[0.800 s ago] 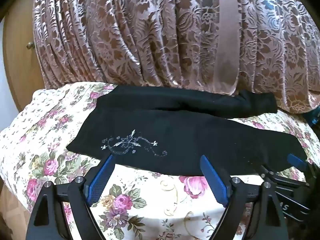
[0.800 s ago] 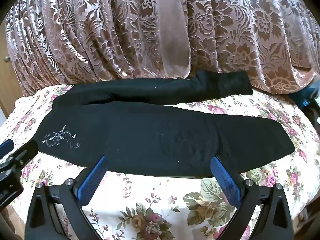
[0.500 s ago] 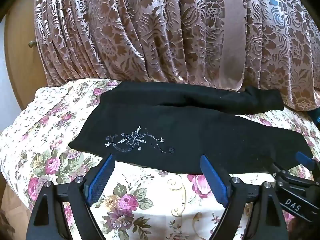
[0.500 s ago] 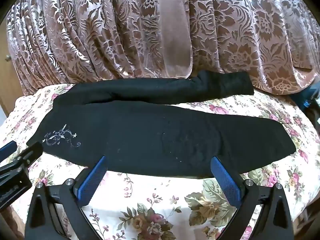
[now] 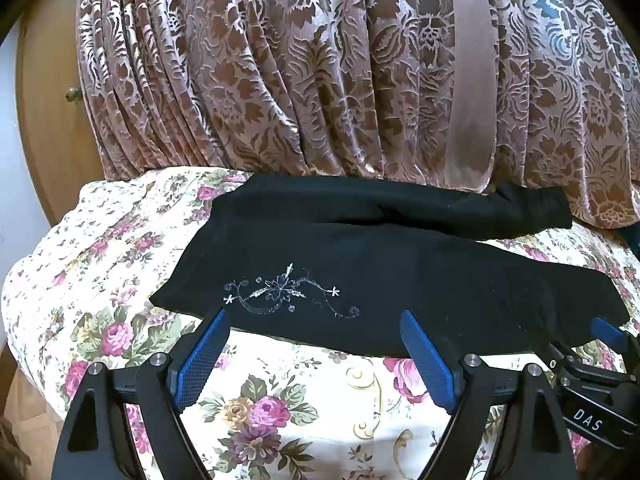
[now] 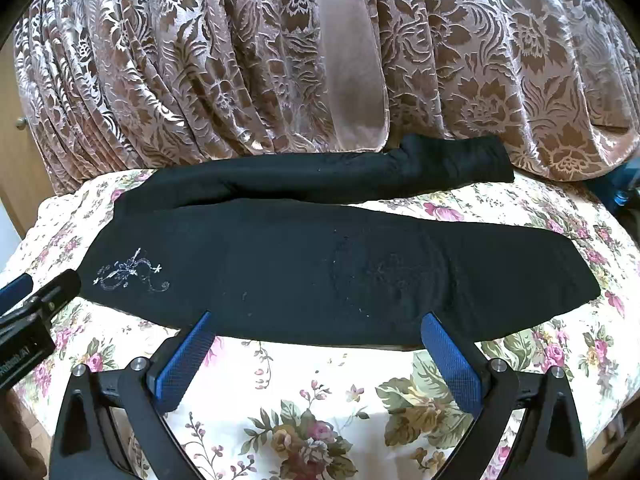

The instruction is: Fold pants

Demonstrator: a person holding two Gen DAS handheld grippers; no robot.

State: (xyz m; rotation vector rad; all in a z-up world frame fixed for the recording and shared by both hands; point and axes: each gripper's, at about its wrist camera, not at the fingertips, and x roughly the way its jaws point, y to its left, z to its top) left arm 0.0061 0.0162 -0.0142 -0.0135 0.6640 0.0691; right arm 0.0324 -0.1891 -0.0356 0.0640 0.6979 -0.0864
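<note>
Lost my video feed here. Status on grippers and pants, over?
Left gripper and right gripper: jaws open, empty, at near edge. Black pants flat on floral bedspread, far leg bunched against brown curtain. Nothing in the way.

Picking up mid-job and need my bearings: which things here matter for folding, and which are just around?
For the job:
- black pants
- left tool, open
- right tool, open

Just around:
- floral sheet under the pants
- brown patterned curtain behind
- wooden cabinet at the left
</note>
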